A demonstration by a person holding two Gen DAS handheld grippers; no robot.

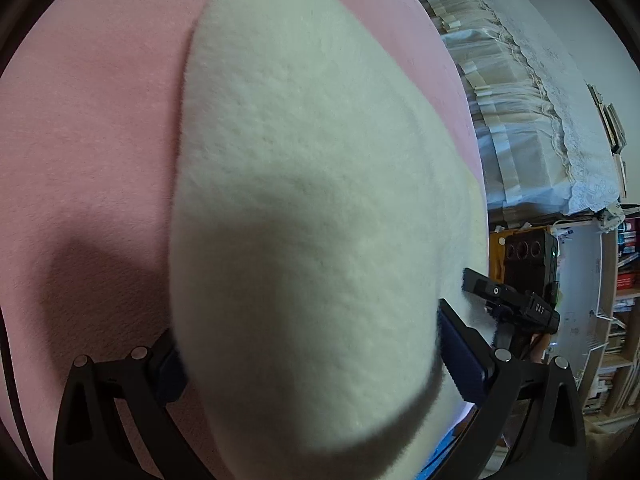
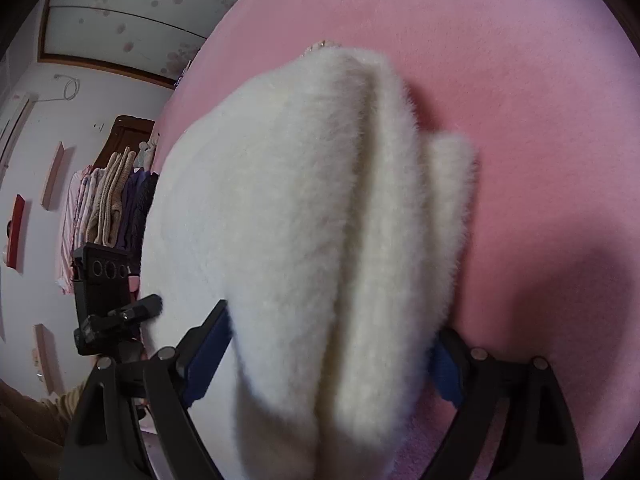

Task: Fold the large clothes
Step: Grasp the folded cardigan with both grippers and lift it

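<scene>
garment (image 1: 304, 208) on bed (image 1: 88, 128), between both tongs (image 2: 332, 356)

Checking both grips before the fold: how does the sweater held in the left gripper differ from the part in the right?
In the left gripper the white fuzzy sweater shows one smooth, unbroken face; in the right gripper it bunches into several ridged folds. Both grippers are closed on thick fabric above the pink blanket.

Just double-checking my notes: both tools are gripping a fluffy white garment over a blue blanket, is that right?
Not quite. The blanket is pink, not blue, as the right wrist view shows. The left tool and right tool both grip the fluffy white garment.
</scene>
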